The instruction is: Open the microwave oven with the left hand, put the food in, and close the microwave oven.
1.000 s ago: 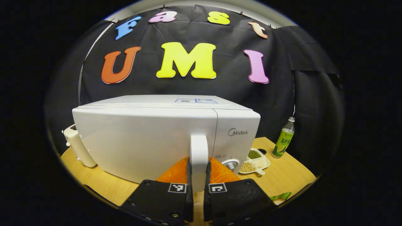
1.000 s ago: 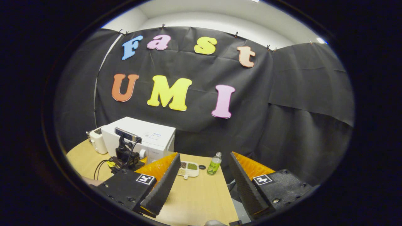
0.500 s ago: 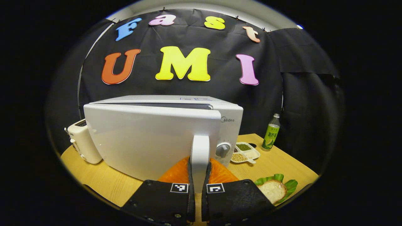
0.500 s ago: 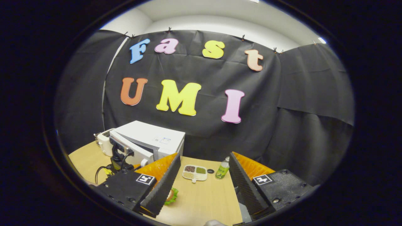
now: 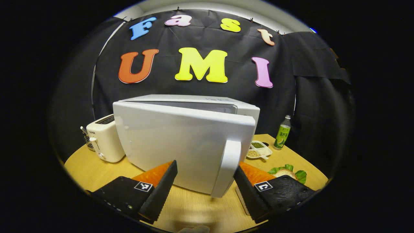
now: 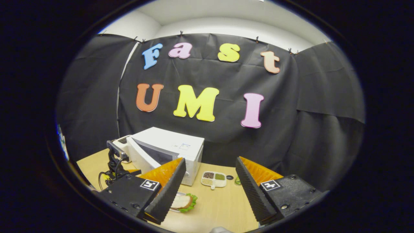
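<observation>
The white microwave [image 5: 181, 145] stands on the wooden table [image 5: 97, 161] with its door swung partly open. The door's white handle [image 5: 228, 168] hangs between the spread fingers of my left gripper [image 5: 205, 191], nearer the right finger and not pinched. The food, a slice of bread on a lettuce leaf [image 5: 286, 173], lies on the table to the right of the door. In the right gripper view the microwave [image 6: 168, 150] is at the left and the bread [image 6: 182, 202] lies just past the left finger of my right gripper [image 6: 208, 191], which is open and holds nothing.
A cream toaster [image 5: 103, 137] stands left of the microwave. A divided dish of beans [image 5: 258, 150] and a green bottle [image 5: 283, 132] sit at the back right. The left gripper's camera mount [image 6: 114, 152] rises in front of the microwave door.
My left gripper has let go of the door handle and opened wide. The door has swung further out. The right gripper view has shifted, so the bread now shows more fully.
</observation>
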The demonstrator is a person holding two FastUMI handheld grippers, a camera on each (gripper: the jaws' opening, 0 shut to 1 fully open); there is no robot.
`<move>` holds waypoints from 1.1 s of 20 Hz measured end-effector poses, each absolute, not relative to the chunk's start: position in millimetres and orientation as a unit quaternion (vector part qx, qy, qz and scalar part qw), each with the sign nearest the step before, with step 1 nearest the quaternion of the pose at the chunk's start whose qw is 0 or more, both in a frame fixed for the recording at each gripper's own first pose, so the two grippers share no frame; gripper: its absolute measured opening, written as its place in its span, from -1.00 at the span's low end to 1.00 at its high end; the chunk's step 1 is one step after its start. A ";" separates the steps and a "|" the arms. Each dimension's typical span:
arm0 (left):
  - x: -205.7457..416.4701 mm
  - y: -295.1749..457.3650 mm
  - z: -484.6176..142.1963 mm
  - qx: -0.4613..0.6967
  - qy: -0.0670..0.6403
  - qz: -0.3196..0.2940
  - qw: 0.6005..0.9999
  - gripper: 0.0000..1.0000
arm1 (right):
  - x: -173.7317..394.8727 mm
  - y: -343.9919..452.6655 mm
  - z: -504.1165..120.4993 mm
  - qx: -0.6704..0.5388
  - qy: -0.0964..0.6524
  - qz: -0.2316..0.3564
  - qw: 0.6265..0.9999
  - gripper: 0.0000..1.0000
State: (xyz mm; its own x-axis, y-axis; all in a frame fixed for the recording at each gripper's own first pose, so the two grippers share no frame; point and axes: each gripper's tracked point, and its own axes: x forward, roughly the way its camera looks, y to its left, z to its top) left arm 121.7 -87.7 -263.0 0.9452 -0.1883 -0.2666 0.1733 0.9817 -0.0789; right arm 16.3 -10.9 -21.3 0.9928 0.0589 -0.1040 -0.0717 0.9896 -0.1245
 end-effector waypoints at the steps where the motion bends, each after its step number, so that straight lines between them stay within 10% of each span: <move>1: 116.9 -85.0 -259.8 -0.019 0.136 -0.089 0.986 0.96 | 14.7 -10.6 -21.0 -0.063 0.049 0.034 0.996 0.97; 22: -36.5 103.8 -249.0 0.041 0.167 0.025 0.985 0.95 | -6.0 80.8 -94.9 -0.046 0.105 0.116 0.987 0.97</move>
State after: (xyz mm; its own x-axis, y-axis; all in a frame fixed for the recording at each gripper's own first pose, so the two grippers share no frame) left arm -36.5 103.8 -249.0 0.9428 0.0625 -0.3275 -0.0352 0.9955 0.0884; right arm -6.0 80.8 -94.9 0.9509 0.2201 -0.2175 -0.2393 0.9687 -0.0659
